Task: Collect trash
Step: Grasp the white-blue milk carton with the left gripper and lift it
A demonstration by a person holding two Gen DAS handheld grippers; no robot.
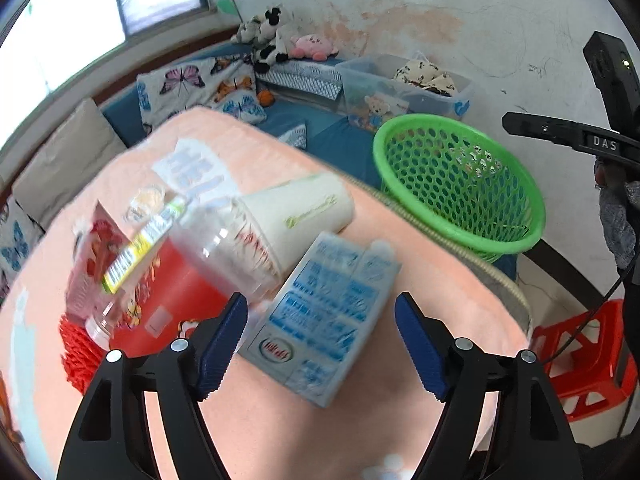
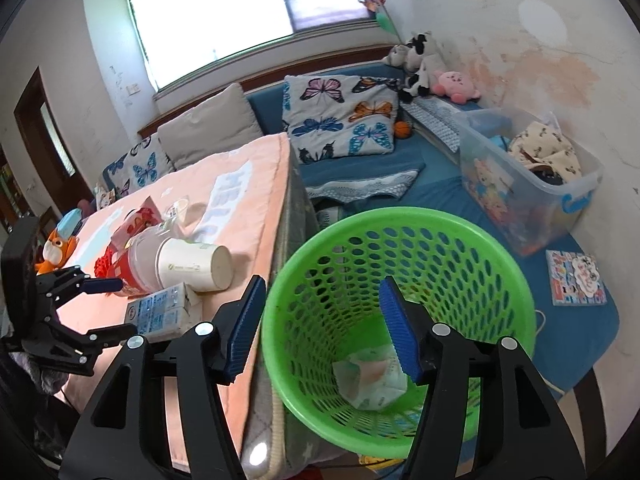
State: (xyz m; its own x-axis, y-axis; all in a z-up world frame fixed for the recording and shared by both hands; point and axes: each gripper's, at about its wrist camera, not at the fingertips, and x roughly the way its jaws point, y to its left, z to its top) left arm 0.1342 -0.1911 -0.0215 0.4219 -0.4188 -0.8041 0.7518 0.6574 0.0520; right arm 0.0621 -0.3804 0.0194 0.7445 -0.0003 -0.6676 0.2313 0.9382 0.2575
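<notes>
A blue-and-white carton (image 1: 324,312) lies flat on the pink blanket (image 1: 420,264). My left gripper (image 1: 320,312) hovers over it, open, with its blue pads either side and clear of it. Behind the carton, a white paper cup (image 1: 304,208) lies on its side, nested with a clear plastic cup (image 1: 224,252). A clear bottle (image 1: 120,264) with a yellow label rests on a red packet (image 1: 180,300). My right gripper (image 2: 322,286) is open above the green mesh basket (image 2: 400,216) with nothing between its fingers. A crumpled wrapper (image 2: 370,380) lies at the basket's bottom.
The basket stands just past the blanket's right edge (image 2: 280,240). A clear storage box (image 2: 532,192) sits behind it on the blue mat. A red stool (image 1: 580,360) is at the lower right. Butterfly cushions (image 2: 340,120) and plush toys (image 2: 456,84) line the back.
</notes>
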